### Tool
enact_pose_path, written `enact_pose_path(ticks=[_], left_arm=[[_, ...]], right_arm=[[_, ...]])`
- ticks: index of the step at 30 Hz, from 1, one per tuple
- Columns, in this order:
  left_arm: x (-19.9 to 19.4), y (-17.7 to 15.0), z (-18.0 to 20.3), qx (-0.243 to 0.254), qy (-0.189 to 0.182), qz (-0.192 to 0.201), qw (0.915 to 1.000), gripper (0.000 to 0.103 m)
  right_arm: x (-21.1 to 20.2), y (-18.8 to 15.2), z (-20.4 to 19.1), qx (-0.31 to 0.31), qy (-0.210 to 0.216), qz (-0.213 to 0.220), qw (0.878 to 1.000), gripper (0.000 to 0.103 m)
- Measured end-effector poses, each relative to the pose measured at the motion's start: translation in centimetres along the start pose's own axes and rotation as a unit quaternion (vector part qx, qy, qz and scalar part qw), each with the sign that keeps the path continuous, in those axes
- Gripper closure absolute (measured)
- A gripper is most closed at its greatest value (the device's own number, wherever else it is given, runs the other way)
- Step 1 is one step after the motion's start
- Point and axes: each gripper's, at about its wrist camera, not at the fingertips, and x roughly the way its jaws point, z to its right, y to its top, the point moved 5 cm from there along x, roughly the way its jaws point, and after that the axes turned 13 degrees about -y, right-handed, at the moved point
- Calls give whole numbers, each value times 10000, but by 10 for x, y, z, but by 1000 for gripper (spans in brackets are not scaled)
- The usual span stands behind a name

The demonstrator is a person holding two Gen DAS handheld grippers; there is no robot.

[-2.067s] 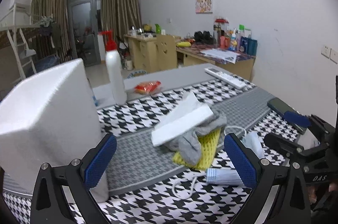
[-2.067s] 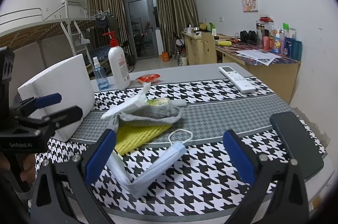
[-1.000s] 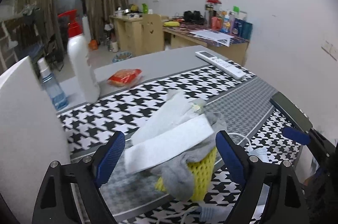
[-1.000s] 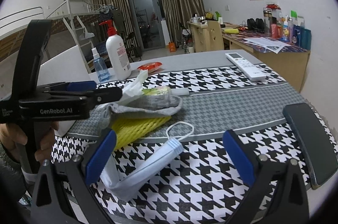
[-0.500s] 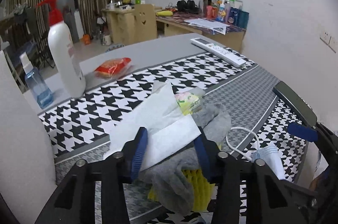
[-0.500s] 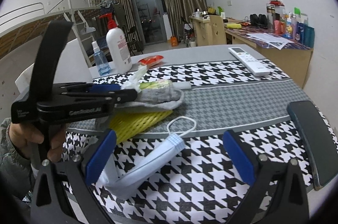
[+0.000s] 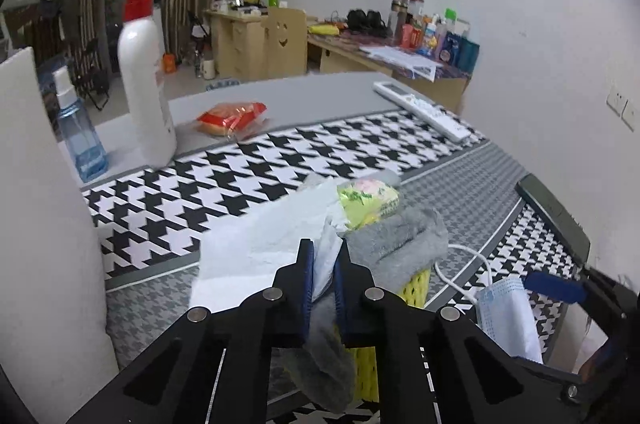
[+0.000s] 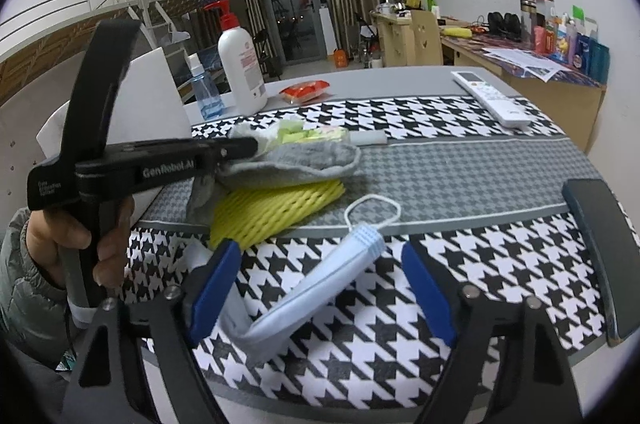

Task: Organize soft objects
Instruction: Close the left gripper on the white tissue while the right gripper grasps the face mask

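My left gripper point(image 7: 322, 256) is shut on the white tissue point(image 7: 260, 244) that lies on top of a pile of soft things. In the pile are a grey sock point(image 7: 400, 244), a yellow-green tissue pack point(image 7: 368, 201) and a yellow foam net point(image 8: 276, 212). From the right wrist view the left gripper point(image 8: 248, 145) reaches into the pile from the left. A light blue face mask point(image 8: 320, 288) lies on the houndstooth cloth between the fingers of my right gripper point(image 8: 320, 288), which is open and low over it.
A white foam block point(image 7: 36, 224) stands left of the pile. Behind it are a lotion pump bottle point(image 7: 144, 79), a blue spray bottle point(image 7: 78, 131), a red snack packet point(image 7: 232, 115) and a white remote point(image 7: 424, 111). A dark phone point(image 8: 604, 256) lies at the table's right edge.
My left gripper moved in over the pile and closed on the white tissue. My right gripper narrowed around the face mask and stayed open.
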Motion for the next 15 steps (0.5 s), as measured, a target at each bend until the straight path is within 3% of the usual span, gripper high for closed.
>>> enact_pose_path(ticks=[7,15], left_arm=[[-25,6,3,58,40,462,9989,94],[-42,8,3,148,136,836,9963,94]], right_arm=[[-3,-10,-6,6,-18,-213,9998,26],[-1,-17,-10,105,-48,-455,9989,56]])
